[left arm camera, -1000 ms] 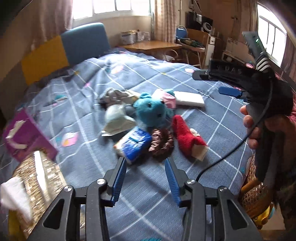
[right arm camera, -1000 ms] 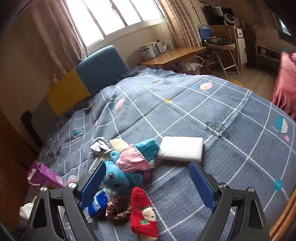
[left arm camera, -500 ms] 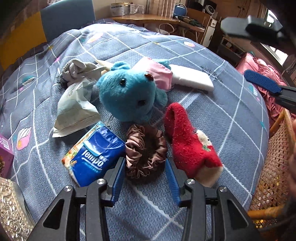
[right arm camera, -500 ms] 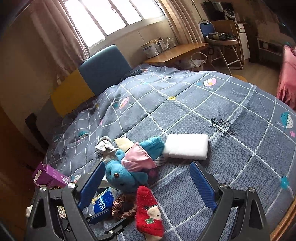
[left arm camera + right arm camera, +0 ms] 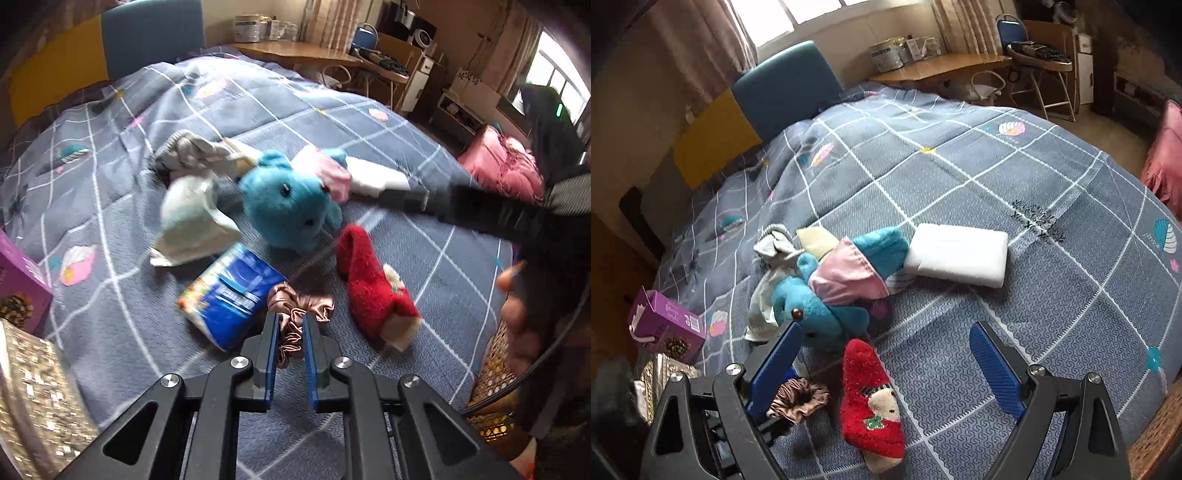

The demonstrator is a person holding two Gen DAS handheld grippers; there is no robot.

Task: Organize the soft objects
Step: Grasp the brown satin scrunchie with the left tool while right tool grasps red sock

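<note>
Bedspread [image 5: 369, 155]: red sock [image 5: 373, 288], toe away

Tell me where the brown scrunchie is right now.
In the left wrist view the scrunchie is pinched in the left gripper, low centre on the bedspread, between the blue tissue pack and the red sock.
</note>
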